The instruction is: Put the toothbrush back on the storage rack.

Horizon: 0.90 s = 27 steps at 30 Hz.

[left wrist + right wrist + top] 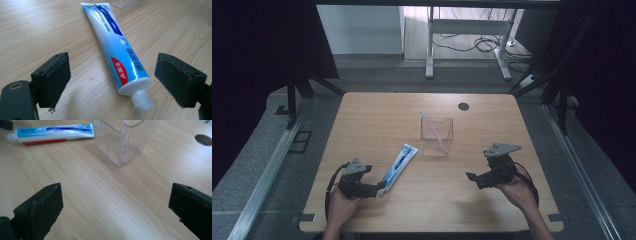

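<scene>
Toothpaste tube lies flat on the wooden desk, slantwise, cap end toward the person's left hand, crimped tail pointing at the clear plastic cup. The tail stops just beside the cup, not touching as far as I can tell. A pink toothbrush leans inside the cup.

Left hand-held gripper sits low at the cap end, jaws spread wide. In the left gripper view the white cap and the tube's shoulder lie between the black pads, neither pad pressing on it. Released, nothing held.

Right hand-held gripper hovers well apart from the tube, over bare wood to the right of the cup, jaws gaping, empty.

Handling judgement: tube looks light, full and plump, soft-walled with a glossy skin, so likely slippery and apt to squash or bulge under a hard pinch. The stiff shoulder just behind the cap seems the surest hold. The cup looks light and tall, easy to tip if knocked.
</scene>
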### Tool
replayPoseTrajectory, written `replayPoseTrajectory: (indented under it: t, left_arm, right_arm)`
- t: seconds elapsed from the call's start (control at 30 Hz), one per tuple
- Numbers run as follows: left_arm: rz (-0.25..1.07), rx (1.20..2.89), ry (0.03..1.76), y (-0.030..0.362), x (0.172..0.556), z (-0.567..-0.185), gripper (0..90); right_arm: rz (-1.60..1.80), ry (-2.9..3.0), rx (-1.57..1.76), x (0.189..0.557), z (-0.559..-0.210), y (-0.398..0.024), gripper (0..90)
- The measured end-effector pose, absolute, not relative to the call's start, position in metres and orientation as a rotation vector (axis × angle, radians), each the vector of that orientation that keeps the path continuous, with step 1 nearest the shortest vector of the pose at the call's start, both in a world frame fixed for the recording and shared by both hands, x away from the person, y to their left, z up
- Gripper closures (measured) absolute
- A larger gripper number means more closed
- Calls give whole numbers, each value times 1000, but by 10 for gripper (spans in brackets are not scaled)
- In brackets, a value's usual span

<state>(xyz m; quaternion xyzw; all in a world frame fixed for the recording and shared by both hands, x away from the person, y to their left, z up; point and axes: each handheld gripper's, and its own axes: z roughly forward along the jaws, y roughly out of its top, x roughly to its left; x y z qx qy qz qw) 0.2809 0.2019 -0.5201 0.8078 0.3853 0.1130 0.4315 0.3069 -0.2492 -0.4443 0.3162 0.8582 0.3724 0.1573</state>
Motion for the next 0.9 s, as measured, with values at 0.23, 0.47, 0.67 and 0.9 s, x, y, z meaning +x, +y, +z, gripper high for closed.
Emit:
replayPoseTrajectory:
  t: [0.23,0.47,0.67,0.9]
  left_arm:
    - [281,2009,962,202,280,-520,133]
    - [278,2009,960,201,280,-520,134]
    - [279,2035,953,199,280,-521,135]
    - [276,2068,947,195,280,-521,135]
  right_arm:
    - [1061,2437,959,294,-456,-258,0]
    - [1109,2422,1014,285,-471,-265,0]
    - [1128,2415,1039,277,-488,-271,0]
    - [1116,2422,1052,274,-508,-276,0]
